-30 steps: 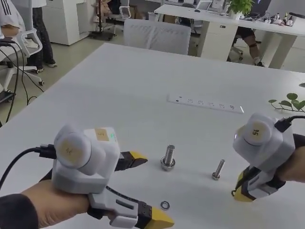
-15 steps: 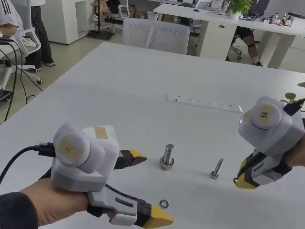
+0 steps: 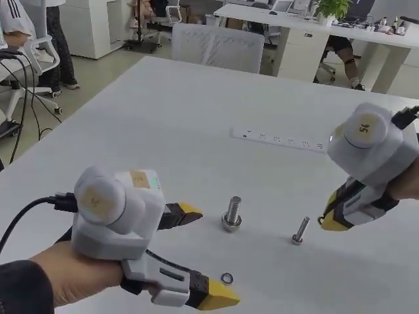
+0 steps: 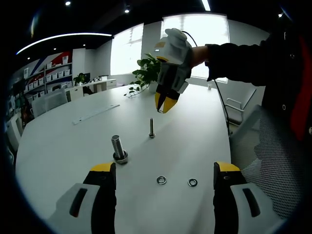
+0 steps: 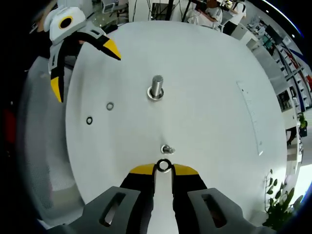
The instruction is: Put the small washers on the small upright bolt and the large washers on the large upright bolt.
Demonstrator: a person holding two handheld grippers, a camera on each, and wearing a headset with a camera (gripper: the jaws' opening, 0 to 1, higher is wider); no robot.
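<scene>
On a white table [image 3: 163,131], the right gripper [image 5: 164,170] hangs just above the small upright bolt [image 5: 167,148]. Its fingers are pinched together on a small washer [image 5: 164,165], apparently lined up so the ring can drop over the bolt's tip. The left gripper [image 4: 164,166] sits low over the table with its fingers wide apart, framing two loose washers [image 4: 161,180] that lie flat near each other, probably ready for the next pick, while the large upright bolt [image 4: 118,148] stands apart from the small one.
</scene>
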